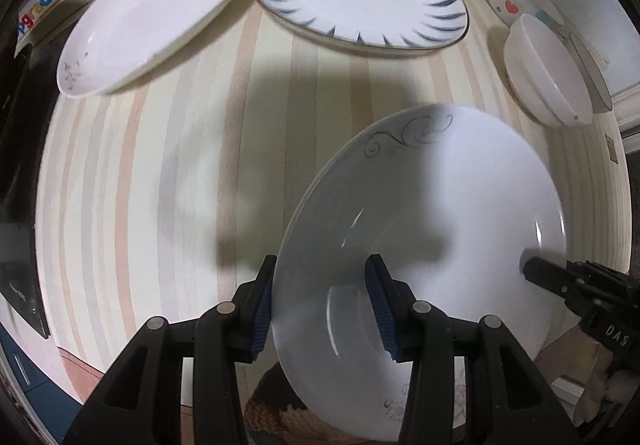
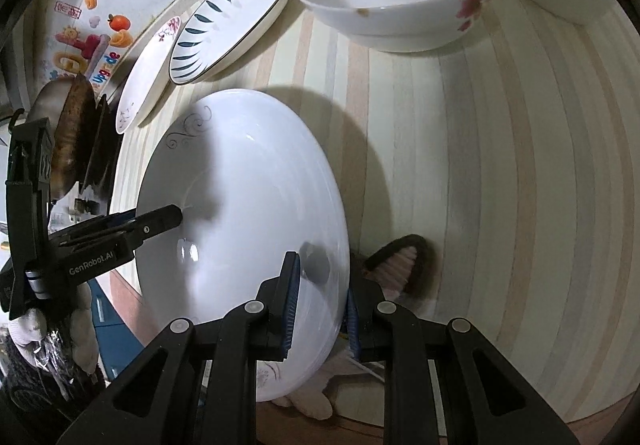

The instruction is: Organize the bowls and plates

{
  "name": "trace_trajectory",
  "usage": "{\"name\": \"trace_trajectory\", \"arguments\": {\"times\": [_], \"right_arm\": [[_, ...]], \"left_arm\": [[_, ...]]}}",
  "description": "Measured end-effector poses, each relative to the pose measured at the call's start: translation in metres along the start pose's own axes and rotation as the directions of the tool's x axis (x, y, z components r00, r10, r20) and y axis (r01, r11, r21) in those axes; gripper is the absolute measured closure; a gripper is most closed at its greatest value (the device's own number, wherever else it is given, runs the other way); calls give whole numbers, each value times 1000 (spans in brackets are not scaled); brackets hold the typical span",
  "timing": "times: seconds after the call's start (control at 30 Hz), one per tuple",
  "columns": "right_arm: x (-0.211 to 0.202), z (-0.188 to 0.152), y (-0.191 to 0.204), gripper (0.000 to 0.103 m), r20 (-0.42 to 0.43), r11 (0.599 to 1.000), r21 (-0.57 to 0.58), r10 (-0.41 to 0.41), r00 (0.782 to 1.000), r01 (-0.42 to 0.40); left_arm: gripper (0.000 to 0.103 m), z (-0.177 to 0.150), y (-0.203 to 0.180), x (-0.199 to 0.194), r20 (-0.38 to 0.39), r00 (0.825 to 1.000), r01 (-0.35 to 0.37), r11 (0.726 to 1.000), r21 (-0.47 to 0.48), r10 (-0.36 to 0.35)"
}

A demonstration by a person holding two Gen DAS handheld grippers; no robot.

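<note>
pale striped tabletop [image 1: 132, 173] beside a stickered wall [image 2: 72, 25].

A home kitchen is showing here. Ahead of the left gripper, ceramic plates and bowls are sitting on a table covered in pastel striped cloth [image 1: 160, 173]. Left of the right gripper, a blackened frying pan [image 2: 70, 137] is standing near a colourful fruit-print wall sticker [image 2: 92, 41].

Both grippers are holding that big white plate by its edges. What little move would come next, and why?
Probably lower it gently onto the striped table. The left gripper and right gripper clamp opposite rims of the white plate, which looks tilted with floor showing under its near edge. The table beneath looks bare, so setting it flat seems sensible.
</note>
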State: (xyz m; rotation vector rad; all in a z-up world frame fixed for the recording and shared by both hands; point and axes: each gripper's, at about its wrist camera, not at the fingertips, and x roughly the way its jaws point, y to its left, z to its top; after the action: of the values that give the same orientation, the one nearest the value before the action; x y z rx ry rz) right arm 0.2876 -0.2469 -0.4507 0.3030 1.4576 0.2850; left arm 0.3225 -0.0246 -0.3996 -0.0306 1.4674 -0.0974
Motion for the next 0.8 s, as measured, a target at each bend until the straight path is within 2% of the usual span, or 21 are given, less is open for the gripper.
{"name": "trace_trajectory", "arguments": {"times": [0.23,0.37,0.47,0.53,0.57,0.67,0.8], "right_arm": [[1,2,1,79,-15,999,37,-5,1000,6],[-8,7,-4,79,-48,996,81,-21,999,25],[-44,11,0,78,-2,992,111,-56,998,56],[-70,19,19,68,48,993,93,-79,996,75],[-82,29,37,60,83,995,65,-77,994,72],[-88,63,87,49,132,999,-38,-15,991,20],[-49,136,160,48,132,981,-183,81,988,-56]], "left_arm": [[62,-7,4,-5,-2,1000,19,999,40,-18],[62,-8,27,-37,66,998,11,1000,21,-12],[61,2,64,-67,135,991,16,998,-54,-9],[60,12,89,-78,157,987,43,992,-115,-25],[60,20,107,-82,172,984,65,985,-160,-37],[60,39,134,-73,164,985,94,966,-240,-55],[60,59,172,-58,163,985,104,936,-335,-51]]}}
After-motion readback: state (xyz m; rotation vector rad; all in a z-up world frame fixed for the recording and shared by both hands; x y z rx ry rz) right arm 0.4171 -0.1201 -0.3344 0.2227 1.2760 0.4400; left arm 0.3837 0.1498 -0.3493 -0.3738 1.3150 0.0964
